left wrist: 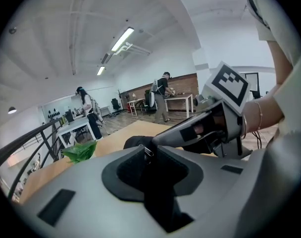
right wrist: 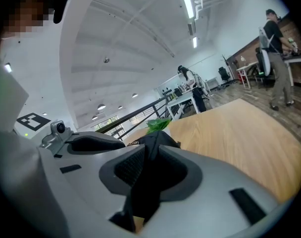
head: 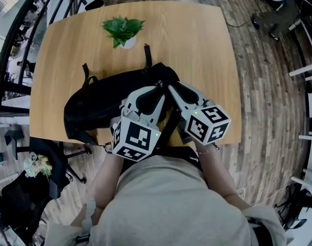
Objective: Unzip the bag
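A black backpack (head: 102,104) lies on its side on the wooden table (head: 197,45). Both grippers meet at its right end. My left gripper (head: 158,84) comes in from the lower left; in the left gripper view its jaws (left wrist: 149,157) are shut on a small metal zipper pull (left wrist: 147,151) with black fabric beneath it. My right gripper (head: 170,87) comes from the lower right, its tip touching the left one's. In the right gripper view it (right wrist: 151,151) is shut on a fold of the bag's fabric (right wrist: 157,139). The zipper track itself is hidden.
A small potted plant (head: 122,31) stands at the table's far edge behind the bag. A black office chair (head: 48,163) is on the floor at the lower left. People stand at desks (left wrist: 163,95) far across the room.
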`<state>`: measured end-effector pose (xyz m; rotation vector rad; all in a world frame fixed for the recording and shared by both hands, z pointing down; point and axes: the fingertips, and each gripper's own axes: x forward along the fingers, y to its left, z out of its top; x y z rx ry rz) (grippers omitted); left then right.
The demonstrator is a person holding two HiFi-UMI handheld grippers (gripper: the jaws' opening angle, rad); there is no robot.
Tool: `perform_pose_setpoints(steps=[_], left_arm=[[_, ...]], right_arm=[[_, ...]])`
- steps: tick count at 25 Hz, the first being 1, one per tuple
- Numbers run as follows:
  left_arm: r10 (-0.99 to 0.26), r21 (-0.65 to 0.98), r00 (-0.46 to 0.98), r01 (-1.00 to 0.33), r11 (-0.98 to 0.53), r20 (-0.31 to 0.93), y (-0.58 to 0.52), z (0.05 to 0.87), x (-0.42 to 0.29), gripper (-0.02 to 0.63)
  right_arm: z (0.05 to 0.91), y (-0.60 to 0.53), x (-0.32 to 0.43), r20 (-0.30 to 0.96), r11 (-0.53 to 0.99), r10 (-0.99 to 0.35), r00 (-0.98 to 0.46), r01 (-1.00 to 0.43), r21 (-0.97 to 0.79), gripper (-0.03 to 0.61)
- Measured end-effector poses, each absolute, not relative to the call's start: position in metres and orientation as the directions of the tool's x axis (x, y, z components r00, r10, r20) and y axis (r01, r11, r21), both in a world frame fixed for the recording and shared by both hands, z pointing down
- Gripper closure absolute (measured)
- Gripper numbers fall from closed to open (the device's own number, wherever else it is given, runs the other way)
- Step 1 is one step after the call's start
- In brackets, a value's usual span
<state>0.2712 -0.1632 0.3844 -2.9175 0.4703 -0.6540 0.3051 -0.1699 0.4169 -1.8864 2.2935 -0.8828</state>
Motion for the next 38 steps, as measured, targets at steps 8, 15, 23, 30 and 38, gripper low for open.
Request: perform_pose_setpoints(steps=[8,15,23,30,38], left_arm=[[-0.358,-0.366,0.819,-0.197,-0.909,0.448,-0.163,0.396,0.272,0.505],[-0.442,-0.505,0.788,-0.196,-0.840,0.429,-0.175,0.398,0.272,0.502],[-0.514,-0.637,0.757,-0.171,-0.752,0.403,-0.180,0.399,0.272,0.524],[-0.521,-0.618,0.759,-0.203,-0.760,0.391,-0.180,0.395,0.266,0.553],[-0.495,-0.488,0.766,-0.275,-0.829,0.409,-0.181,0.391,0.259,0.589]], right_arm=[[0.416,-0.169,0.304,0.313,0.084,-0.915,-0.256,-0.877,-0.473,0.499],[0.417,-0.169,0.303,0.309,0.081,-0.916,-0.254,-0.874,-0.479,0.500],[0.417,-0.169,0.303,0.308,0.083,-0.916,-0.257,-0.873,-0.481,0.500],[0.417,-0.167,0.303,0.304,0.080,-0.918,-0.253,-0.871,-0.485,0.500],[0.416,-0.164,0.301,0.301,0.092,-0.917,-0.260,-0.876,-0.474,0.503]])
